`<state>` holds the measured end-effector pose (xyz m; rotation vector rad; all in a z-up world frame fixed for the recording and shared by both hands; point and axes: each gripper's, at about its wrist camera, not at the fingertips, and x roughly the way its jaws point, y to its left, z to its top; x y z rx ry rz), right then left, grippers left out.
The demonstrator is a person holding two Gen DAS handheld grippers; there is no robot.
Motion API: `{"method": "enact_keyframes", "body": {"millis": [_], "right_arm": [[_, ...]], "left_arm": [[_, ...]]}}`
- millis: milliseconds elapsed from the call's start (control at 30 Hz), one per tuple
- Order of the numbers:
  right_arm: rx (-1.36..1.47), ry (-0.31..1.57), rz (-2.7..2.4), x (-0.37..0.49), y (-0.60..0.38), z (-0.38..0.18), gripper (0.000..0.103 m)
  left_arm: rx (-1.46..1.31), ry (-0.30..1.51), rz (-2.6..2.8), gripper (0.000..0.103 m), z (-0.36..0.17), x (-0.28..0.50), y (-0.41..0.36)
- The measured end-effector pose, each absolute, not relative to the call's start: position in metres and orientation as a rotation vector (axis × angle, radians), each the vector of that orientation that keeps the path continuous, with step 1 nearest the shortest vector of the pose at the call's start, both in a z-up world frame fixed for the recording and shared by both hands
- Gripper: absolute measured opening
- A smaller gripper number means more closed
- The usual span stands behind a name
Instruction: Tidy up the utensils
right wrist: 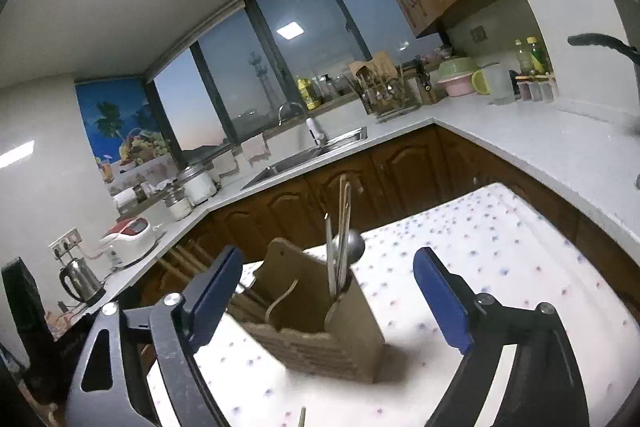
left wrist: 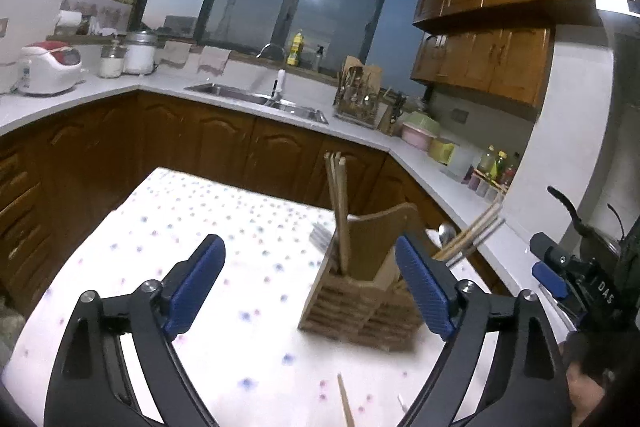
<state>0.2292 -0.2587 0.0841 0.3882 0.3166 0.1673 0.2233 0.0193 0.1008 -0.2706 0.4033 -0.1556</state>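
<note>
- Both jaw sets stand wide, empty: left gripper (left wrist: 310, 285), right gripper (right wrist: 328, 297).
- Wooden utensil holder (left wrist: 362, 301) sits frame centre on dotted tablecloth (left wrist: 180, 227).
- Risk: a stray finger could tip the holder, scattering chopsticks (left wrist: 338, 203) and spoon (right wrist: 352, 247).

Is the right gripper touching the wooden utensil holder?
Apart. In the right wrist view the right gripper stands open, and tablecloth shows between the wooden utensil holder and the right-hand pad.

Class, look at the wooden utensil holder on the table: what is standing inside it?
Inside the wooden utensil holder stand wooden chopsticks and a metal spoon, handle down. Their lower ends are hidden by the holder's walls, so anything lying at the bottom cannot be seen.
</note>
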Motion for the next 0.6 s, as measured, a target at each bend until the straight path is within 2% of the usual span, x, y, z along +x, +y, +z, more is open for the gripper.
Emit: {"method": "enact_keyframes", "body": {"millis": [600], "right_arm": [[0.444,0.419,0.222,0.136,-0.243,0.032,0.091]], "left_arm": [[-0.29,0.449,-0.092,0.09,0.059,0.112,0.043]]}}
